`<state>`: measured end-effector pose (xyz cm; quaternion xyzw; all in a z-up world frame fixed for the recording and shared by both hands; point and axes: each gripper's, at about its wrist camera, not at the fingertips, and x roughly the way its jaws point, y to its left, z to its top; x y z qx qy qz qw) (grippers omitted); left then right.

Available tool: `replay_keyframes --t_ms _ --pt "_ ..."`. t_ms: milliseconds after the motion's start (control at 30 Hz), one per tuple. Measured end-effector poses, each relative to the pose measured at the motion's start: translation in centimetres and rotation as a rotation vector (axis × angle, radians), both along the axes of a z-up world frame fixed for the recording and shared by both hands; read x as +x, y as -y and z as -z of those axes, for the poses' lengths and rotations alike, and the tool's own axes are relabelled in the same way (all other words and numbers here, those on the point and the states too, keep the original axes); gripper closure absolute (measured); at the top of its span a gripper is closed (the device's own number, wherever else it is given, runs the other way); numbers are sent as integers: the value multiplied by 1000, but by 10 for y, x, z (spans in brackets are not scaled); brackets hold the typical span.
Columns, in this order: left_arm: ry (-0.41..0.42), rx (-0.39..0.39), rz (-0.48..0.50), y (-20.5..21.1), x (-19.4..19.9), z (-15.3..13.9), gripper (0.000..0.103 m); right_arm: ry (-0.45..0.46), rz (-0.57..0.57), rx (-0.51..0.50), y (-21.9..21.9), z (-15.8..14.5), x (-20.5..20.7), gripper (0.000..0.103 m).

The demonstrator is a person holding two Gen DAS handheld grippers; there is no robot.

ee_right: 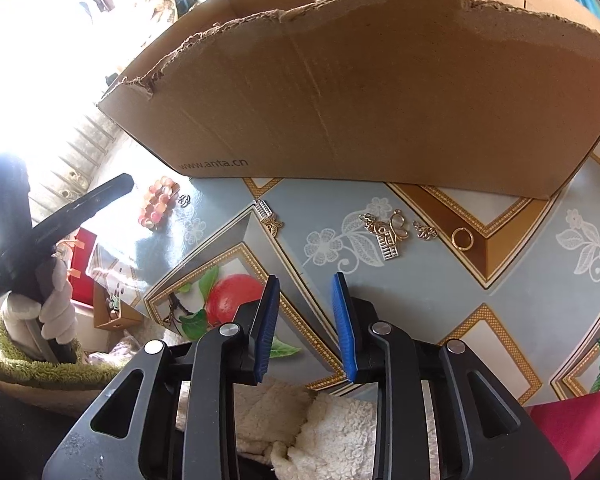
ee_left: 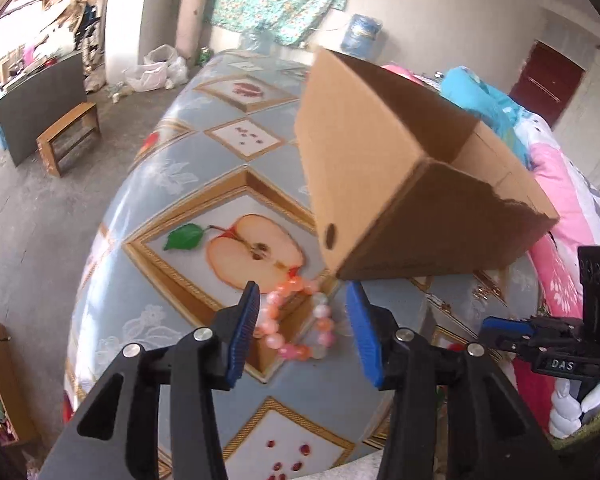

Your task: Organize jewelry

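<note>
Your left hand-held gripper (ee_left: 304, 312) has its blue pads apart, with the pink and orange bead bracelet (ee_left: 300, 320) lying on the desk (ee_left: 204, 184) between them; neither pad presses on the beads, though the left pad sits right against the bracelet's edge. The bracelet rests on the patterned oilcloth just below the printed apple half (ee_left: 256, 252) and near the corner of the open cardboard box (ee_left: 400, 160), which stands on the desk with a torn rim. Your right hand-held gripper (ee_right: 306, 320) also has its pads apart, holding nothing, and hangs over bare cloth in front of the box's long side. Beyond it, near the box wall, lie several small metal pieces: a gold ring (ee_right: 461, 237), a cluster of charms (ee_right: 386, 232), a small charm (ee_right: 425, 231) between them, and a butterfly charm (ee_right: 269, 218) further left. From the right wrist view the bracelet shows well off to the left, beside your gloved left hand (ee_right: 56, 312).
</note>
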<state>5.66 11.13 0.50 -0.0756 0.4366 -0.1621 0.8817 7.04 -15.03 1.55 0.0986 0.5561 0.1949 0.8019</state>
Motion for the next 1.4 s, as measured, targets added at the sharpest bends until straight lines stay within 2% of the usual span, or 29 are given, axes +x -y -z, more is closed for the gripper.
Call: replay_keyframes --t_ms 100,200,300,367,433,567,733,900,1000,1300,1400 --pt "29 85 82 33 -2 2 59 2 3 0 -3 2 1 76" --pt "48 215 96 56 3 12 59 2 5 3 -3 2 1 76" --pt "56 243 126 65 6 19 66 6 7 4 -3 2 0 76" --pt "40 261 139 67 8 25 77 10 10 4 -1 2 0 76" --pt "34 269 132 68 9 28 83 15 11 7 -1 2 0 76" --pt "29 260 126 66 11 29 89 17 13 19 4 2 0 75" --pt "28 223 167 79 6 30 89 20 27 21 12 1 -1 75" --pt "29 139 237 96 -4 29 89 19 59 33 24 0 -3 74" --pt "44 88 247 95 -7 25 89 38 67 39 30 -4 -5 74" --pt "114 65 174 68 -3 1 88 142 171 62 64 -32 6 74" --pt "114 55 165 65 0 -1 88 170 200 55 75 -40 13 74"
